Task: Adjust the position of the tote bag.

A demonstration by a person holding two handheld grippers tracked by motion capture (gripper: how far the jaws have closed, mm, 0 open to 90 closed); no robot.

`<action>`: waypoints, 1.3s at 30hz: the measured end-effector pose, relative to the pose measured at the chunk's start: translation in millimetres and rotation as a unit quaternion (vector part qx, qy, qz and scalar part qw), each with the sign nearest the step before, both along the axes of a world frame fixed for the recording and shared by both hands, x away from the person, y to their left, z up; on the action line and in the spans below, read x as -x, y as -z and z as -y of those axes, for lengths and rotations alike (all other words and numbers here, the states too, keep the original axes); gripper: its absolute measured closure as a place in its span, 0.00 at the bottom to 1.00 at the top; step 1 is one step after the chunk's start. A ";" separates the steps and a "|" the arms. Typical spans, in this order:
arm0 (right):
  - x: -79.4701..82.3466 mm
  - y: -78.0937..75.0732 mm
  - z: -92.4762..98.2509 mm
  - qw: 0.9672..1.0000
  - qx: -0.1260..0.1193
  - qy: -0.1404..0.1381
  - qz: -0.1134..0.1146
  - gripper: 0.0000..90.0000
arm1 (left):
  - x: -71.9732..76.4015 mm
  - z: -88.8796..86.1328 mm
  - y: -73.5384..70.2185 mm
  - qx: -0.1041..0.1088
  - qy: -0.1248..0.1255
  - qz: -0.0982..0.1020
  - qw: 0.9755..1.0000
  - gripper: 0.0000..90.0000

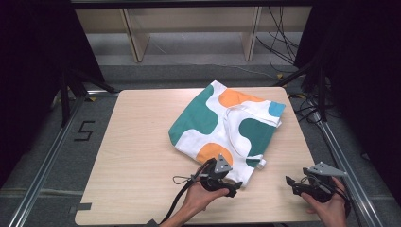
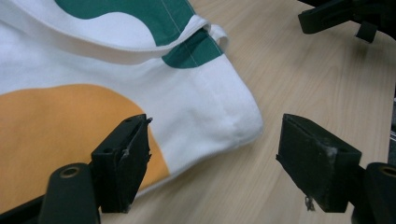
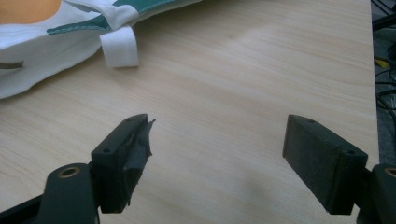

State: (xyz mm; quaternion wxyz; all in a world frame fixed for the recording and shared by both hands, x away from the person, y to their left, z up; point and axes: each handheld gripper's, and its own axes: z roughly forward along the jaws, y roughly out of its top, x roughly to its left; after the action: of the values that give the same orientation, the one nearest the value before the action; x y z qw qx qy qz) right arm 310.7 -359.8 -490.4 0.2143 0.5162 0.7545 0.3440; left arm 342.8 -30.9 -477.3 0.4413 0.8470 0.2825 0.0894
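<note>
A patterned tote bag (image 1: 227, 125) lies flat on the table (image 1: 137, 156), still ungripped. The left gripper (image 1: 234, 188), jaws spread, hovers at the bag's 6 o'clock corner; the right gripper (image 1: 291, 182), also released, waits at 4 o'clock. Handling appears barely begun.

Light wood table (image 1: 142, 156); shelf frame (image 1: 137, 38) behind; cables (image 1: 279, 42) on floor.

A pale wooden table (image 1: 142, 156) stands on grey floor (image 1: 42, 156), with wooden shelving (image 1: 189, 28) and cables (image 1: 279, 42) behind.
</note>
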 end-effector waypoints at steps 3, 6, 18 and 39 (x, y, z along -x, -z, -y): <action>-2.2 0.7 2.9 1.000 0.003 -0.012 0.004 0.27 | -2.0 12.7 2.3 -0.012 0.001 0.007 1.000 0.26; -1.9 0.5 2.8 1.000 0.002 -0.012 0.004 0.27 | -5.0 25.7 7.3 -0.022 0.010 0.012 1.000 0.24; -2.5 1.3 3.1 1.000 0.001 -0.016 0.002 0.27 | -19.4 58.0 19.7 -0.089 0.018 0.037 0.995 0.40; -1.8 1.2 3.1 1.000 0.001 -0.010 0.007 0.29 | -4.7 -90.8 18.7 -0.102 -0.028 0.073 0.992 0.97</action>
State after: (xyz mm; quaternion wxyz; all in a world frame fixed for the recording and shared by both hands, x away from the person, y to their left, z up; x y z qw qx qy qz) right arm 312.6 -362.8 -491.6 0.2167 0.5060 0.7584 0.3491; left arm 347.5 59.9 -496.0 0.3691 0.8705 0.2630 0.1918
